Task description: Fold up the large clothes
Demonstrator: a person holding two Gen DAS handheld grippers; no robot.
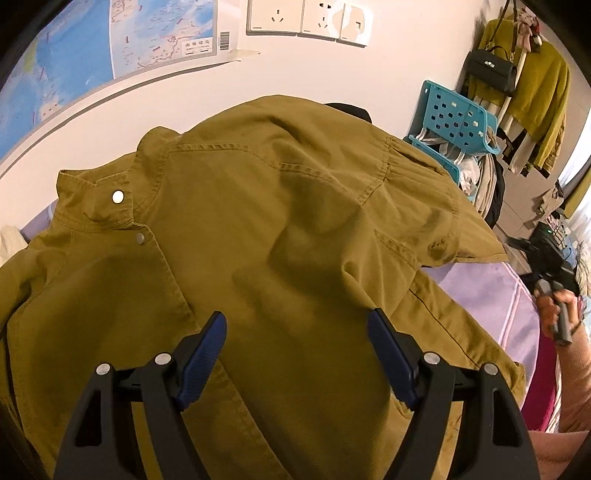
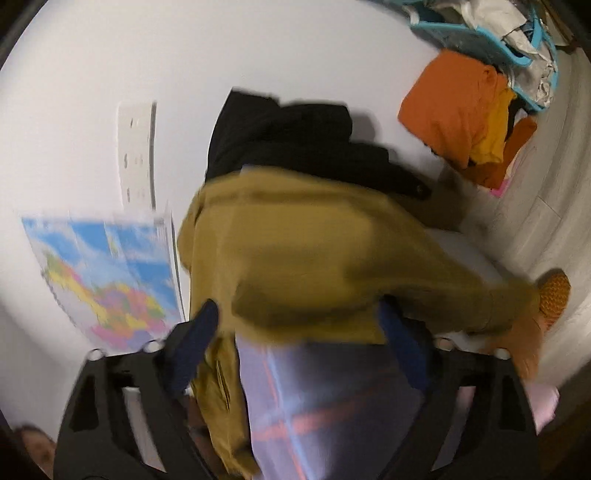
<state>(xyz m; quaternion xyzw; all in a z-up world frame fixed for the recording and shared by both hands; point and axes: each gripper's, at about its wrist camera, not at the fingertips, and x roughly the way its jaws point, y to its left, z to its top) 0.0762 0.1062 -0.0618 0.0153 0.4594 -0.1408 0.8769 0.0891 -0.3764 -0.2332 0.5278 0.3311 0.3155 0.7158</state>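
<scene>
Olive jacket [image 1: 258, 229] spread collar-up across the lilac bedsheet [image 1: 491, 295], left gripper [image 1: 295, 354] hovering wide above its front, right gripper [image 2: 295, 332] agape at the sheet's edge, nothing clamped.

Jacket [image 1: 280, 229]: matt olive cotton cloth, shiny metal snaps.

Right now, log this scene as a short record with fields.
garment: olive jacket, spread out, collar snap visible
surface: lilac bedsheet
left gripper: open, over the jacket, nothing between the pads
right gripper: open, jacket ahead, view blurred
wall: map, sockets
background: blue basket, black garment
</scene>
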